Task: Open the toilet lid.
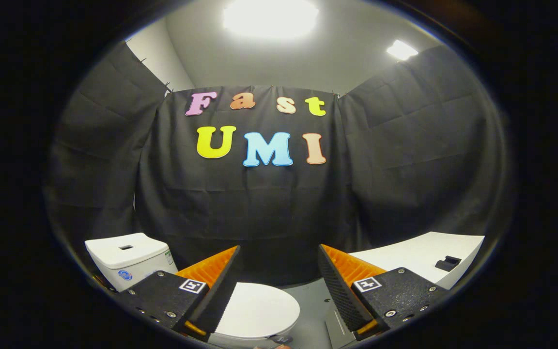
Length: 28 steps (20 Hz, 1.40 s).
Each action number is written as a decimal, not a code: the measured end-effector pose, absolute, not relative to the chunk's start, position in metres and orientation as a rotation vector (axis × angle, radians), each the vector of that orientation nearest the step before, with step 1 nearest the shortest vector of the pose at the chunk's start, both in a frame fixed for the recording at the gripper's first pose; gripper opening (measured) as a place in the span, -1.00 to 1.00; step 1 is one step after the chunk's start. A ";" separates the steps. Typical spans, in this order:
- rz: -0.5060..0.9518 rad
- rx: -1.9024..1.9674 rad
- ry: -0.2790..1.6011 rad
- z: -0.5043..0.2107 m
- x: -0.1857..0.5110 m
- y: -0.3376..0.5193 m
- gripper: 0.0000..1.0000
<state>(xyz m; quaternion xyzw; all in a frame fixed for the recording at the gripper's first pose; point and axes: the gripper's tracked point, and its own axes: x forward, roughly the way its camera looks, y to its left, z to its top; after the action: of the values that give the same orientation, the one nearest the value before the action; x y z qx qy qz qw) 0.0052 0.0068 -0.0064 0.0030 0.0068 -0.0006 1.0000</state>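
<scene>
Claw point(279, 271) spread wide, gripping nothing; each finger carries a small square black-and-white marker. The lid point(259, 310), white and closed flat, lies below and between the fingers, its left part hidden behind the left finger. The tank point(131, 257) stands beyond the left finger, with a round blue emblem and a side sticker, both too small to read. A white worktop point(419, 257) beyond the right finger bears a dark object point(447, 263), possibly a handle.
</scene>
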 end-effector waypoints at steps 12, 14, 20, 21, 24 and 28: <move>-0.058 0.098 0.050 -0.017 0.006 -0.010 0.89; -0.071 0.142 0.049 -0.018 0.005 -0.012 0.89; -0.115 0.310 0.070 -0.030 0.005 -0.012 0.91; -0.127 0.327 0.080 -0.035 0.007 -0.012 0.91; -0.174 0.396 0.124 -0.050 0.006 -0.014 0.91; -0.250 0.474 0.201 -0.078 0.001 -0.012 0.91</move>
<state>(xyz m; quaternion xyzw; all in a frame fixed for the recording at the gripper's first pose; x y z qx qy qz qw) 0.0008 -0.0123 -0.0778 0.2336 0.0990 -0.1231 0.9594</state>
